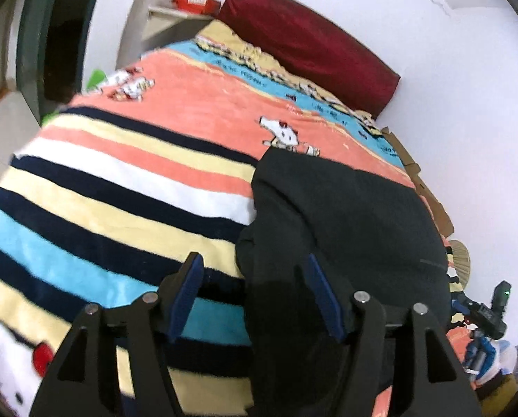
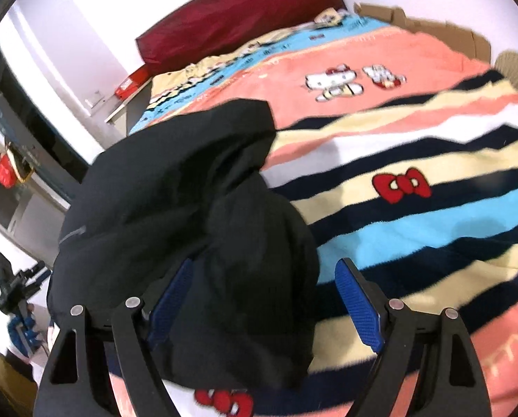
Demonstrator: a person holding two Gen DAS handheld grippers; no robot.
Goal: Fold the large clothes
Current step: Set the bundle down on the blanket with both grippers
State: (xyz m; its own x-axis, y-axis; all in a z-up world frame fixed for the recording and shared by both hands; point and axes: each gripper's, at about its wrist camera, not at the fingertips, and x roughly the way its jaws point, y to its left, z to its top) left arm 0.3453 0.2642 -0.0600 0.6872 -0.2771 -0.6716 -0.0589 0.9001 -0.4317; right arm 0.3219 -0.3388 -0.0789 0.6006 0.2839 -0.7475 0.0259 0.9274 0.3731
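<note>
A large black garment (image 1: 346, 215) lies bunched on the striped blanket of the bed. In the left wrist view it fills the lower right, and my left gripper (image 1: 253, 267) is open just above its near left edge, one pad over blanket, the other over cloth. In the right wrist view the black garment (image 2: 189, 191) lies at lower left, folded in a lump. My right gripper (image 2: 262, 271) is open with the garment's near end between its blue pads (image 2: 358, 305). Neither gripper holds anything.
The bed (image 1: 120, 173) carries a striped cartoon-cat blanket, with a dark red headboard cushion (image 1: 311, 41) at the far end. White wall runs along the right. Cardboard (image 2: 432, 24) and a woven fan (image 2: 516, 69) lie at the bed's far edge. A camera tripod (image 1: 492, 312) stands beside the bed.
</note>
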